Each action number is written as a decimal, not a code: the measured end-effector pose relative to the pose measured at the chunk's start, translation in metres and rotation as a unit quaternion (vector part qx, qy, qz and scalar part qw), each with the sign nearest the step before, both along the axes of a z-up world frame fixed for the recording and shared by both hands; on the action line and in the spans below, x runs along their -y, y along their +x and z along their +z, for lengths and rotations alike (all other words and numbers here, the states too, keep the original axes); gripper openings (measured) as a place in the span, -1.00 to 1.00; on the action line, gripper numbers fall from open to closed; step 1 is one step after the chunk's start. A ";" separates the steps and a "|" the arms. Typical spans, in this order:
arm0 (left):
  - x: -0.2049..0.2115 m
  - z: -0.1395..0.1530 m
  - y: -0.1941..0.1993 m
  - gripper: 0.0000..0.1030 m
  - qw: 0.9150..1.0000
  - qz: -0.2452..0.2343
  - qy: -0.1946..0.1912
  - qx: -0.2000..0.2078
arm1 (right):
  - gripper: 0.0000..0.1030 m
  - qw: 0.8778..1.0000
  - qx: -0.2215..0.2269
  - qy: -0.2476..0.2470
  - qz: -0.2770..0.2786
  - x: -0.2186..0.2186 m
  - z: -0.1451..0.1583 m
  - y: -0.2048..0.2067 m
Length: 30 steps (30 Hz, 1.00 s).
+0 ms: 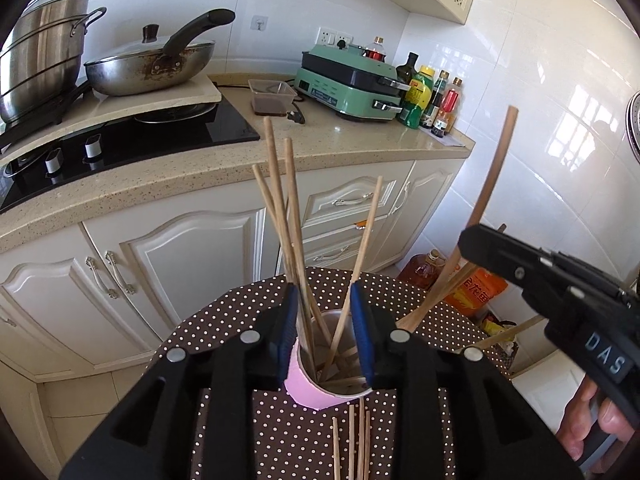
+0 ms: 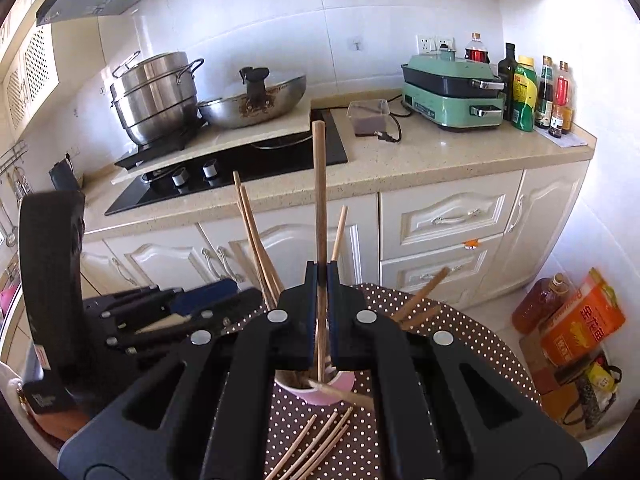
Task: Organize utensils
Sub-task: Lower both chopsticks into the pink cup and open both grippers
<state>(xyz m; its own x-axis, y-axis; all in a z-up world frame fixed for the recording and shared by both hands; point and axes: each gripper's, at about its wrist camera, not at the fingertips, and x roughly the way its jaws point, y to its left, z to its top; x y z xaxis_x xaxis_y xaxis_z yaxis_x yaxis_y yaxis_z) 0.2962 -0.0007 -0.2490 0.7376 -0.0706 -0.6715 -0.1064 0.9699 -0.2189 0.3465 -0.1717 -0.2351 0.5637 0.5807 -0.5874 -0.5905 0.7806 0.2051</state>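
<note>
- Left wrist view, item 1: pink cup (image 1: 308, 390) on polka-dot tablecloth (image 1: 224, 312), just ahead of the camera; approx. four chopsticks already standing in it (image 1: 292, 216), fanned toward 12 o'clock
- Left gripper (image 1: 325, 332): blue pads spread, one each side of the cup mouth, pinching nothing; sticks in the cup rise through the gap between them, apparently untouched
- Right gripper (image 2: 321, 312): pads pressed together on one chopstick (image 2: 319, 200), held near upright, lower tip over or just inside the cup (image 2: 320, 394); can't tell if it has reached bottom
- Still loose on cloth: small bundle at 6 o'clock of the cup (image 2: 316, 446), approx. four or five; a couple more at 2 o'clock of the cup (image 2: 424, 296), plus one lying across the rim (image 2: 344, 394)
- Est. progress: roughly half done; remaining = drop the held stick, collect both loose lots
</note>
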 end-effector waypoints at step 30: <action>0.009 0.011 -0.031 -0.18 1.000 0.014 0.002 -0.002 | -0.13 0.999 -0.037 0.009 -0.018 0.019 -0.003 -0.027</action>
<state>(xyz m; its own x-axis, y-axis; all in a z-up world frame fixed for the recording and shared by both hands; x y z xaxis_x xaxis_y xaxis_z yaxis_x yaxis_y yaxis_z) 0.2651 -0.0095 -0.2378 0.7371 -0.0480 -0.6741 -0.1339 0.9673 -0.2153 0.3197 -0.1908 -0.2376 0.5404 0.5707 -0.6183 -0.5442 0.7975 0.2605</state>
